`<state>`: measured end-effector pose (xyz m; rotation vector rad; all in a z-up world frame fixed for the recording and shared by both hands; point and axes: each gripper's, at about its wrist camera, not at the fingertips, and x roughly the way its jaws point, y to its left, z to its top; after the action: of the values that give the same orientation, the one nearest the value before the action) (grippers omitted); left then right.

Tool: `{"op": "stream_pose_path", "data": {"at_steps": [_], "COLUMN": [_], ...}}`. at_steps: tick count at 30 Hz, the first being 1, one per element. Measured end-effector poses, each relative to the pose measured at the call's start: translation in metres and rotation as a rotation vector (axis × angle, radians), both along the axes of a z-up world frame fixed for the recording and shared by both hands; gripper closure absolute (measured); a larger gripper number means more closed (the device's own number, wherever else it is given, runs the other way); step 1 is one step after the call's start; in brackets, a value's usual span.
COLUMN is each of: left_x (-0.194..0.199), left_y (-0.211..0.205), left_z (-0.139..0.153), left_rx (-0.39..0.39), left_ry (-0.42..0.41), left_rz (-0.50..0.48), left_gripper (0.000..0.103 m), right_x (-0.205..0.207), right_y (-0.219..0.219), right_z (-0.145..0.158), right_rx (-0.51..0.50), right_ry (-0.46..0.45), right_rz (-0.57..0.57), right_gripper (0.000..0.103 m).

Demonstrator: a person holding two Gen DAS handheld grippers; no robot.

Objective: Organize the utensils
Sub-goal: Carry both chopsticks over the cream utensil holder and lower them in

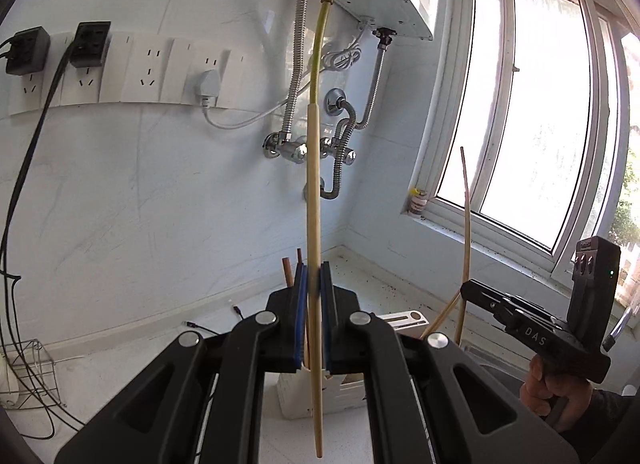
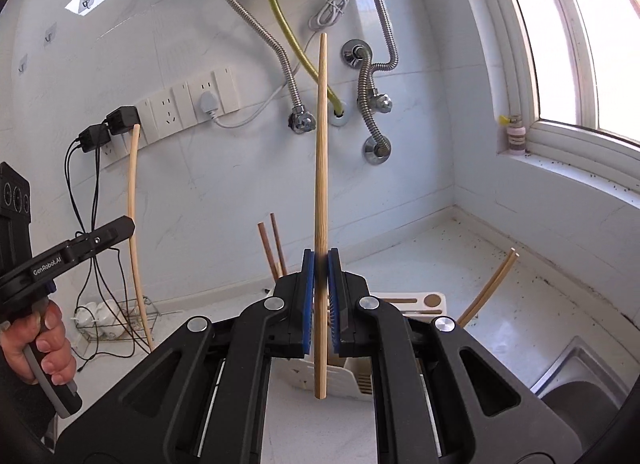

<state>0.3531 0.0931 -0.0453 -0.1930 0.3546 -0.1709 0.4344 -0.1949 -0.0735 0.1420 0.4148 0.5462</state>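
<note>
In the left wrist view my left gripper (image 1: pixel 313 276) is shut on a pale chopstick (image 1: pixel 314 192) that stands upright between the blue pads. At the right of that view my right gripper (image 1: pixel 467 291) grips a second chopstick (image 1: pixel 466 220). In the right wrist view my right gripper (image 2: pixel 321 264) is shut on a wooden chopstick (image 2: pixel 321 152), also upright. My left gripper (image 2: pixel 129 226) appears at the left there with its pale chopstick (image 2: pixel 132 192). Below both sits a white utensil holder (image 2: pixel 362 380) (image 1: pixel 296 396) with two brown chopsticks (image 2: pixel 272 248) and a pale pair (image 2: pixel 492 284) leaning out.
A person's hand (image 2: pixel 48 344) grips the left handle. A steel sink (image 2: pixel 580 368) lies at the lower right. A wire rack (image 2: pixel 116 320) with white cups stands by the wall among black cables. Pipes (image 2: pixel 368 80), a row of sockets and a window sill (image 2: pixel 580 168) ring the corner.
</note>
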Motion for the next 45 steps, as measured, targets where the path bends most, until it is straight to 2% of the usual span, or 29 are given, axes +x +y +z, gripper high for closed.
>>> {"op": "stream_pose_path", "data": {"at_steps": [10,17,22,29,35,41,45], "left_x": [0.046,0.068,0.082,0.089,0.082,0.077,0.076], "left_y": [-0.015,-0.016,-0.015,-0.013,-0.021,-0.029,-0.029], "left_z": [-0.016,-0.019,-0.027,-0.05,-0.059,-0.067,-0.076], "left_rx": [-0.068,-0.057,-0.043,-0.056,0.0,0.021,0.029], "left_ry": [-0.087,-0.145,-0.151,-0.155,-0.196,-0.2,-0.193], "left_rz": [-0.035,-0.015,-0.018,0.004,0.017,0.014,0.024], "left_gripper": [0.097,0.097,0.097,0.097,0.097,0.097,0.097], "right_x": [0.03,0.042,0.045,0.046,0.042,0.04,0.04], "right_y": [-0.009,-0.013,-0.018,-0.023,-0.021,-0.021,-0.015], "right_z": [-0.022,-0.031,-0.041,-0.055,-0.062,-0.077,-0.086], "right_rx": [0.017,-0.018,-0.02,0.008,0.021,0.049,0.011], "right_ry": [0.003,-0.026,-0.038,-0.048,-0.085,-0.07,-0.087], "right_rz": [-0.034,-0.079,-0.108,-0.136,-0.164,-0.197,-0.206], "right_gripper": [0.097,0.097,0.097,0.097,0.097,0.097,0.097]}}
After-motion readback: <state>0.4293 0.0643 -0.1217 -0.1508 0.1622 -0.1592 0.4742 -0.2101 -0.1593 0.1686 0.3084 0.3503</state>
